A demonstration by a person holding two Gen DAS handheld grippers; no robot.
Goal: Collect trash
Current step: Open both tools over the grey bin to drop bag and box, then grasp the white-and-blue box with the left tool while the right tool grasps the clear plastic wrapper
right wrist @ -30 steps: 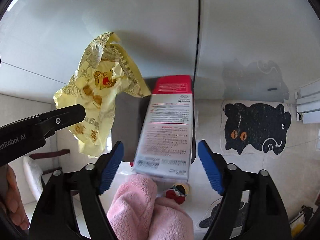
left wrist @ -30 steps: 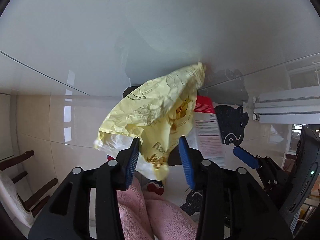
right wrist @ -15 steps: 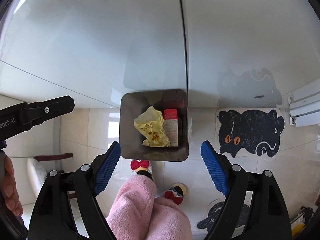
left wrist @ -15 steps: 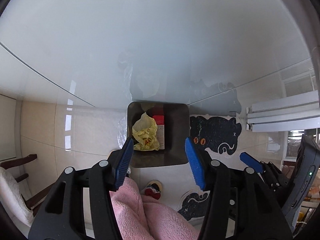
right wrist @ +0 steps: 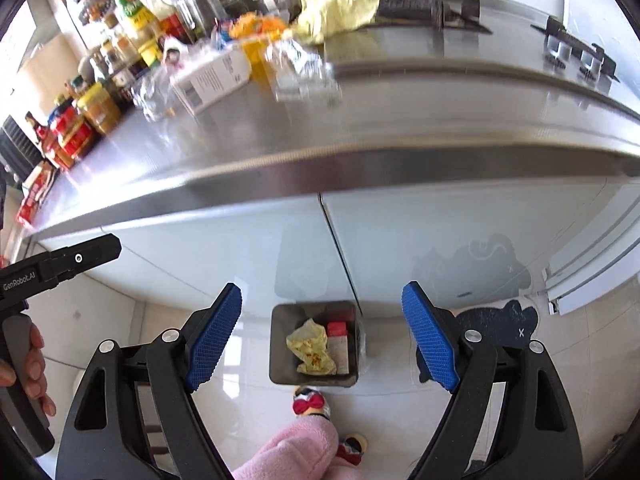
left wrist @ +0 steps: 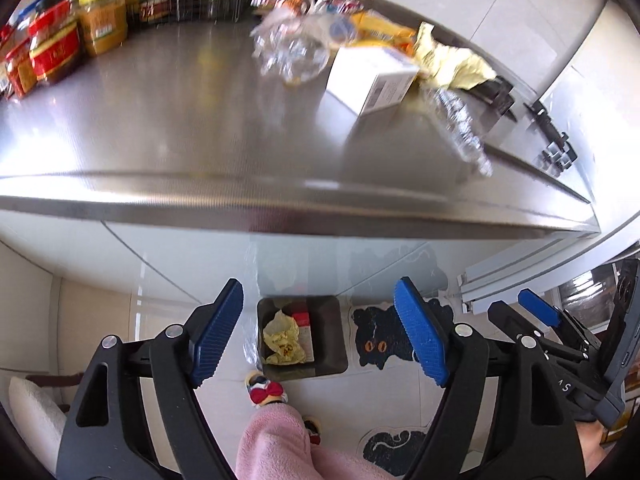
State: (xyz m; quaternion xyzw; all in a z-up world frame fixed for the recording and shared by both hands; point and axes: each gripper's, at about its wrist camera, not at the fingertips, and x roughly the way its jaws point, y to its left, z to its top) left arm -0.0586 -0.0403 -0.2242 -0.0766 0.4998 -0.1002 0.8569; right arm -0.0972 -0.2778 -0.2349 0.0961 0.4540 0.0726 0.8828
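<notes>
A dark square trash bin (left wrist: 332, 344) (right wrist: 280, 344) stands on the floor below the counter. In it lie a crumpled yellow wrapper (left wrist: 283, 338) (right wrist: 310, 347) and a red-and-white carton (left wrist: 306, 330) (right wrist: 337, 342). My left gripper (left wrist: 318, 338) is open and empty, high above the bin. My right gripper (right wrist: 320, 340) is open and empty too. On the steel counter (left wrist: 180, 120) (right wrist: 400, 120) lie a white box (left wrist: 372, 74) (right wrist: 214, 76), crushed clear plastic bottles (left wrist: 292, 50) (right wrist: 304, 68) and a yellow wrapper (left wrist: 452, 64) (right wrist: 336, 8).
Jars and sauce bottles (left wrist: 56, 44) (right wrist: 92, 108) line the counter's left and back. A stove (left wrist: 552, 136) (right wrist: 572, 48) is at the right. A black cat mat (left wrist: 376, 340) (right wrist: 496, 320) lies beside the bin. My slippers (left wrist: 266, 390) (right wrist: 310, 402) stand at the bin's near side.
Both grippers dropped the yellow wrapper and the carton into the bin, then rose and tilted up, so the counter top has come into view.
</notes>
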